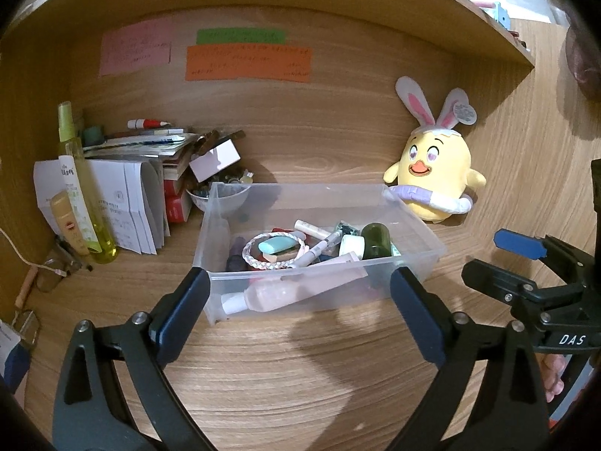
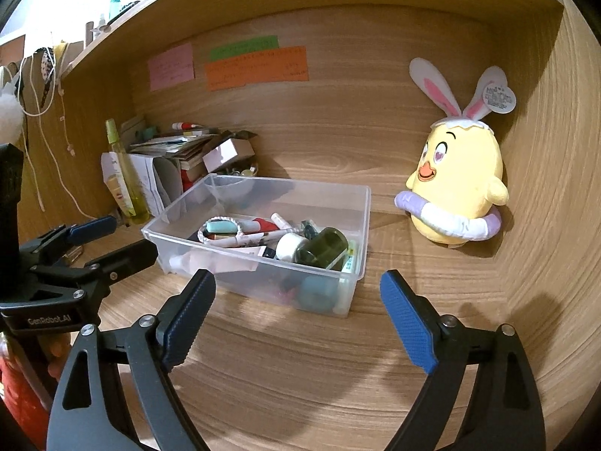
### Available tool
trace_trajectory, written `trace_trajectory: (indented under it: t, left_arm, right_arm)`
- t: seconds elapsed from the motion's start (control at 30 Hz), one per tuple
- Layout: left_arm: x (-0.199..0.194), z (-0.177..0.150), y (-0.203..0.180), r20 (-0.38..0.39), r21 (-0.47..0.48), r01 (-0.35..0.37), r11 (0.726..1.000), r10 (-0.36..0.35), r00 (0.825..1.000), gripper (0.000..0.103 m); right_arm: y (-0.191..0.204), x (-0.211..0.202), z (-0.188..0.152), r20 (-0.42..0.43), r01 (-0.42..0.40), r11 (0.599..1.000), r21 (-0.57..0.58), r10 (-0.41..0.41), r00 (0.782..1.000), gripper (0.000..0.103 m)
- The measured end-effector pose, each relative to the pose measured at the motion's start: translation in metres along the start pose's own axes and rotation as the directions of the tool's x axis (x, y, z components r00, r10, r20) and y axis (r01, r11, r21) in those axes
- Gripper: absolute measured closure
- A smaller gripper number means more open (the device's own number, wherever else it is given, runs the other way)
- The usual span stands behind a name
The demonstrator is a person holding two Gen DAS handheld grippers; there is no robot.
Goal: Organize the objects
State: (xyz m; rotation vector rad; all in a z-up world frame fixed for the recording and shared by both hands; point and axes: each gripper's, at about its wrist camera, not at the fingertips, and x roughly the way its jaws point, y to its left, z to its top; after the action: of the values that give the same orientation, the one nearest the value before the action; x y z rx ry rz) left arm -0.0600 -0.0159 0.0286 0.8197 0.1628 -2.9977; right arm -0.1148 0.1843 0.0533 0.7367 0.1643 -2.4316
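Observation:
A clear plastic bin point(image 1: 415, 225) point(image 2: 259, 282) stands on the wooden desk, filled with small items: a pink tube point(image 1: 285, 289), a dark green jar point(image 1: 375, 240) point(image 2: 323, 246), a braided ring point(image 1: 272, 253), a teal eraser point(image 1: 278, 245) and pens. My left gripper point(image 1: 300, 282) is open and empty, its fingers just short of the bin's near wall. My right gripper point(image 2: 296, 285) is open and empty, in front of the bin's near right corner. Each gripper shows in the other's view, the left point(image 2: 109, 240) and the right point(image 1: 499, 259).
A yellow chick plush with bunny ears point(image 1: 435, 173) point(image 2: 458, 195) sits at the back right. At the back left are a yellow-green spray bottle point(image 1: 84, 188) point(image 2: 126, 176), stacked papers and books point(image 1: 131, 203), a small bowl point(image 1: 221, 195). Sticky notes point(image 1: 248, 62) are on the back wall.

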Motion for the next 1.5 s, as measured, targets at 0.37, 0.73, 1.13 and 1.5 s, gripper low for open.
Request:
trace_trajectory:
  t: [0.37, 0.73, 1.13, 1.5]
  left_arm:
    - [0.0030, -0.0026, -0.0005, -0.009, -0.008, 0.004, 1.000, -0.004, 1.000, 0.005]
    - [0.0030, -0.0037, -0.0005, -0.012, -0.014, 0.017, 1.000, -0.017, 1.000, 0.005]
    - [0.0021, -0.0024, -0.0027, -0.011, -0.011, 0.015, 1.000, -0.015, 1.000, 0.005]
    - [0.0023, -0.0006, -0.0042, -0.011, -0.004, 0.031, 1.000, -0.031, 0.999, 0.005]
  right_arm:
    - [0.0003, 0.0025, -0.0004, -0.002, -0.005, 1.000, -0.001, 0.005, 1.000, 0.015]
    - [0.0043, 0.0030, -0.0004, -0.008, -0.006, 1.000, -0.004, 0.006, 1.000, 0.015]
    - [0.0017, 0.0038, -0.0005, -0.010, -0.009, 1.000, 0.004, 0.009, 1.000, 0.015]
    - [0.0011, 0.0040, -0.0005, -0.009, -0.006, 1.000, 0.008, 0.006, 1.000, 0.015]
